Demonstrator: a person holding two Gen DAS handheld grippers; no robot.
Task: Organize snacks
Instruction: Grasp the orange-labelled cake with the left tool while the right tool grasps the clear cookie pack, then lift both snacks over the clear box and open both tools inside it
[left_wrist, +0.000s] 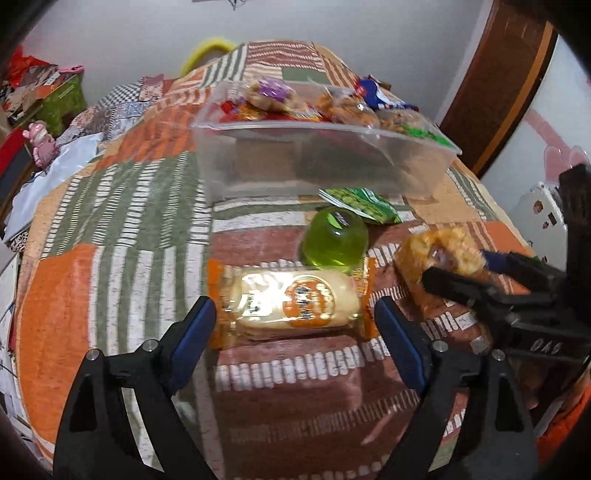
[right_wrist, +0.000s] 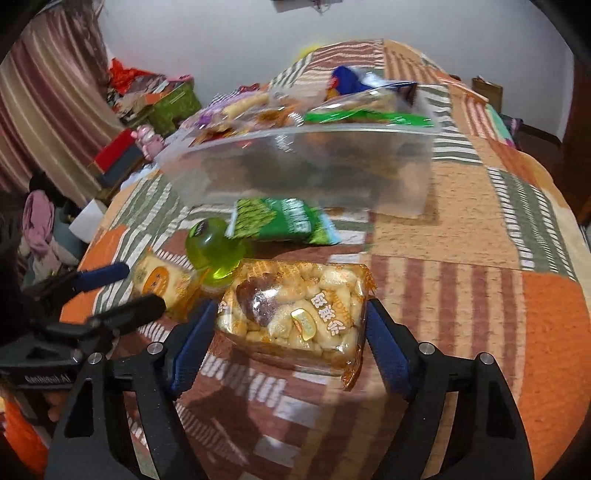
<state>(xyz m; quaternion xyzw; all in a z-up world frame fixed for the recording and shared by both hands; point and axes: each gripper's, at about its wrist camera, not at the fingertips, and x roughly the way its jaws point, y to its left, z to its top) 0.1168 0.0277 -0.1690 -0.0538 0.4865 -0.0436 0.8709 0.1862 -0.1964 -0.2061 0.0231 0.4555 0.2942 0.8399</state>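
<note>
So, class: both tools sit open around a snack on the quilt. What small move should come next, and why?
Probably close both tools. The left tool straddles the orange-wrapped cake, and the right tool straddles the peanut brittle pack, fingers open on either side of each. Both packs lie on the quilt, and the clear bin beyond has room.
</note>
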